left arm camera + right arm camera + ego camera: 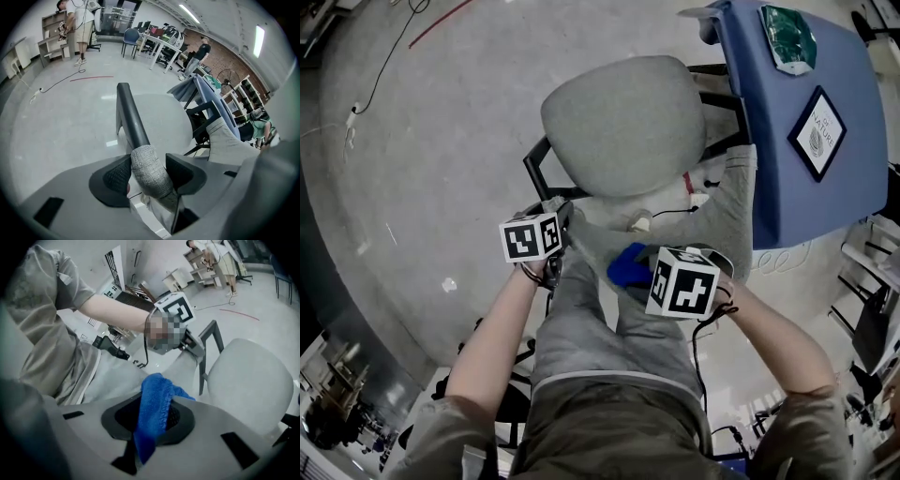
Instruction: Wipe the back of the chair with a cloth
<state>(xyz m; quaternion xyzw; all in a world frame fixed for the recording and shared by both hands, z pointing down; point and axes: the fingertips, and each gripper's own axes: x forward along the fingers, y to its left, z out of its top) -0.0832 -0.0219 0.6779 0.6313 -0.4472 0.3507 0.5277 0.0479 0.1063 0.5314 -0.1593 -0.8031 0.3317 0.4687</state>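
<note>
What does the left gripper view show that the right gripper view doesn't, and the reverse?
Only the left gripper view: the left gripper with its jaws closed on a grey fabric-covered chair part at the end of a dark frame bar.
Only the right gripper view: the right gripper with its jaws pinching a blue cloth, and the person's arm carrying the left gripper.
Both: the grey chair cushion and the pale floor.
</note>
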